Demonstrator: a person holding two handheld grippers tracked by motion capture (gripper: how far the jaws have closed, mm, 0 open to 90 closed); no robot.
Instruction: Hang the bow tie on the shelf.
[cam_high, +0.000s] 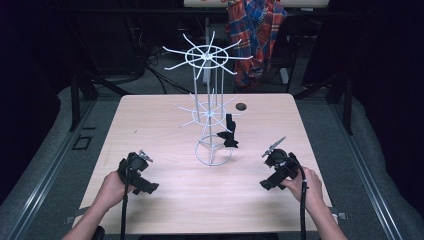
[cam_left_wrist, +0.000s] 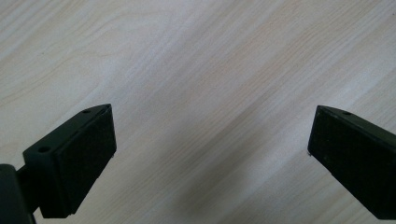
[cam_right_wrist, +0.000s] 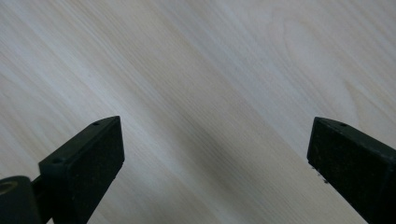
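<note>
A white wire rack stands upright in the middle of the light wooden table, with two tiers of spokes on a ring base. A black item hangs from a lower spoke on the rack's right side; I cannot tell what it is. My left gripper is at the front left, held in a hand and pointing down at the table. Its jaws are open over bare wood. My right gripper is at the front right, also open, with only wood grain between the jaws.
A small dark hole sits in the tabletop behind the rack. A plaid cloth hangs over something beyond the far edge. Cables trail from both grippers toward the near edge. Dark floor and metal rails surround the table.
</note>
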